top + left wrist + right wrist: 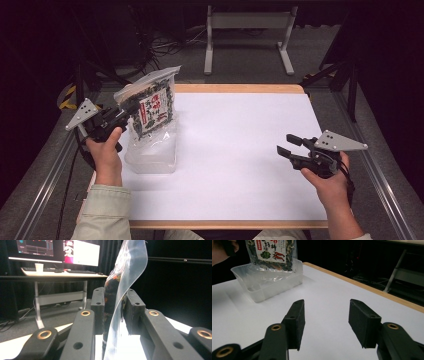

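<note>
**Packet being held upright over the tub at the left edge**

At the far left, the left gripper (131, 109) is being gripped in the person's left hand (106, 150); its jaws are being pressed together on the clear plastic edge of the packet (152, 102), as is being shown close up in the left gripper view, where the film (127, 272) is being pinched between the two pads; the packet, printed with red lettering on a white label, is being kept upright, its lower end being lowered into the clear plastic tub (151, 156) on the white table (235, 150); further right, bare table is being left between the two hands; at the right, the right gripper (286, 145) is being held apart from everything, its jaws being kept spread with nothing between them, the tub (265, 286) and packet (273, 252) being seen well beyond them.
</note>
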### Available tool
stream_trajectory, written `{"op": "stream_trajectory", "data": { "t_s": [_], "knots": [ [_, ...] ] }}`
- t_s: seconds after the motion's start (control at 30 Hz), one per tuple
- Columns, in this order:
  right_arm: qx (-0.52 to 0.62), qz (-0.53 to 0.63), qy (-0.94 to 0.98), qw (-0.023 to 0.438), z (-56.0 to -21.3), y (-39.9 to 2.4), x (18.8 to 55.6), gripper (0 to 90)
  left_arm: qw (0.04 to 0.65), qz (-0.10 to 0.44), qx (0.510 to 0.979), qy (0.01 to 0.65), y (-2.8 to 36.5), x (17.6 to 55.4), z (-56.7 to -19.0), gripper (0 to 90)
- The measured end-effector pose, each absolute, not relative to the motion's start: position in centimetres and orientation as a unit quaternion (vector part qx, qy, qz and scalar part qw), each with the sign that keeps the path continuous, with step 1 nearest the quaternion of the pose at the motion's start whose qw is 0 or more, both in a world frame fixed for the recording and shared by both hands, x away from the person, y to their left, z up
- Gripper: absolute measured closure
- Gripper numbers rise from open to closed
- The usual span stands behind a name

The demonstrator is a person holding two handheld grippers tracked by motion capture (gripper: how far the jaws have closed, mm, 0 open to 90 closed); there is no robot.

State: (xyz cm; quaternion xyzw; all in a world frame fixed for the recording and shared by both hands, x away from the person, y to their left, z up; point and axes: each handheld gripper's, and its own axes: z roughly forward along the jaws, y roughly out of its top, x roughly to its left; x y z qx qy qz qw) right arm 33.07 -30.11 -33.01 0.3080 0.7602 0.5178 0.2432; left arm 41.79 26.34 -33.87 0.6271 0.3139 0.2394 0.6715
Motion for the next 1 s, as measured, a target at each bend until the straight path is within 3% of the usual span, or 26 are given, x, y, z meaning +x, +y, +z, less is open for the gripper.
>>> {"op": "stream_trajectory", "data": {
  "t_s": [0.73, 1.0],
  "knots": [
    [0.293, 0.529, 0.762, 0.231, -32.8, -29.0, 34.2, 46.6, 0.630, 0.223, 0.659, 0.345, 26.6, 41.2, -35.9, 72.9],
    [0.295, 0.530, 0.760, 0.233, -32.7, -29.2, 34.1, 46.6, 0.629, 0.215, 0.650, 0.367, 27.5, 41.2, -36.5, 72.5]
  ]
}}
